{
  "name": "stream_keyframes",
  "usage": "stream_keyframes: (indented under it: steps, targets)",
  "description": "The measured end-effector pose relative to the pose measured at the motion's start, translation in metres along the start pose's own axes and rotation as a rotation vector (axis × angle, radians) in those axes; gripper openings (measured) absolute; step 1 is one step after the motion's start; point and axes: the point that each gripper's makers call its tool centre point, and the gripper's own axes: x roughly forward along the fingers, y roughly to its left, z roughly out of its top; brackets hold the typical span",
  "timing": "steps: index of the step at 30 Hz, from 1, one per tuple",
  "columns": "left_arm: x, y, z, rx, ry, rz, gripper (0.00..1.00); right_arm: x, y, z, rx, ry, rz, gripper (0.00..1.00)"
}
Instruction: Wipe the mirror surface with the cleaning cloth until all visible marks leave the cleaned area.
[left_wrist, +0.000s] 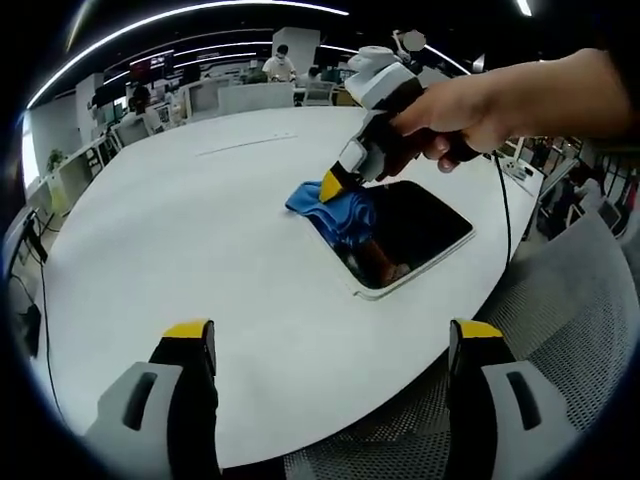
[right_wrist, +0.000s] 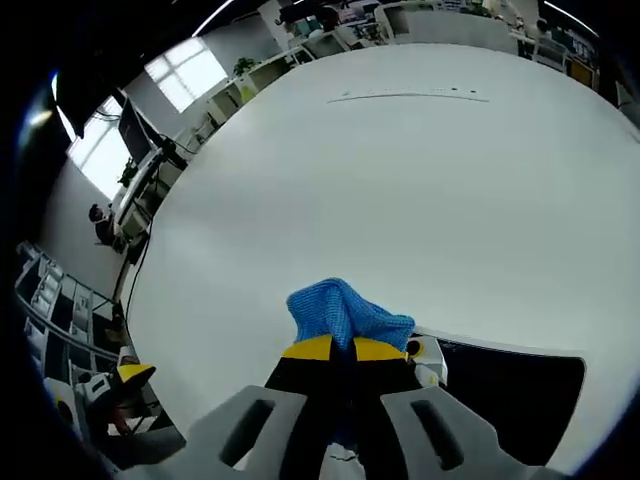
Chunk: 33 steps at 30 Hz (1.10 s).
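A dark rectangular mirror (left_wrist: 425, 228) with a white frame lies flat on the round white table (left_wrist: 200, 230), near its edge. A blue cleaning cloth (left_wrist: 335, 212) rests on the mirror's far-left corner, with my right gripper (left_wrist: 335, 185) shut on it and a hand holding that gripper from above. In the right gripper view the blue cleaning cloth (right_wrist: 342, 310) bunches up just past the closed yellow-tipped jaws of my right gripper (right_wrist: 342, 349), at the corner of the mirror (right_wrist: 520, 395). My left gripper (left_wrist: 335, 335) hangs open over the near table edge, apart from the mirror.
A grey mesh chair (left_wrist: 570, 330) stands close to the table beside the mirror. A black cable (left_wrist: 503, 205) runs across the table edge past the mirror. Desks, monitors and people fill the office beyond the table. The table's wide white top (right_wrist: 400, 180) stretches away bare.
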Motion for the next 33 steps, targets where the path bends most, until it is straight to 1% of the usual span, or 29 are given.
stream_keyframes:
  steps: [3, 7, 12, 16, 20, 23, 26, 28, 31, 33]
  targets:
    - [0.001, -0.001, -0.001, -0.001, 0.003, -0.004, 0.97, 0.002, -0.006, 0.001, 0.02, -0.002, -0.003, 0.0]
    - [0.001, -0.001, -0.001, 0.001, 0.004, -0.006, 0.98, -0.005, -0.014, -0.002, 0.036, -0.006, -0.016, 0.0]
    - [0.001, 0.0, -0.002, 0.003, 0.009, -0.001, 0.97, -0.009, -0.023, -0.002, 0.045, -0.001, -0.025, 0.0]
    - [0.001, 0.0, -0.003, 0.005, 0.01, -0.001, 0.97, -0.013, -0.026, -0.003, 0.006, 0.012, -0.044, 0.0]
    - [0.001, 0.0, -0.003, 0.007, 0.008, -0.004, 0.97, -0.015, -0.032, -0.004, 0.025, 0.013, -0.047, 0.0]
    - [0.001, 0.0, -0.003, 0.007, 0.008, -0.005, 0.97, -0.014, -0.037, -0.004, 0.012, 0.022, -0.059, 0.0]
    - [0.0, -0.001, 0.002, -0.016, -0.018, -0.013, 0.99, -0.015, -0.037, -0.004, 0.015, 0.026, -0.058, 0.0]
    - [0.0, -0.001, 0.001, -0.006, -0.01, -0.01, 0.99, -0.015, -0.039, -0.004, 0.01, 0.029, -0.067, 0.0]
    - [0.0, -0.001, 0.002, -0.007, -0.015, -0.01, 0.99, -0.018, -0.04, -0.006, 0.01, 0.032, -0.074, 0.0]
    - [0.001, -0.001, 0.002, -0.01, -0.013, -0.014, 0.99, -0.017, -0.044, -0.005, 0.016, 0.034, -0.078, 0.0]
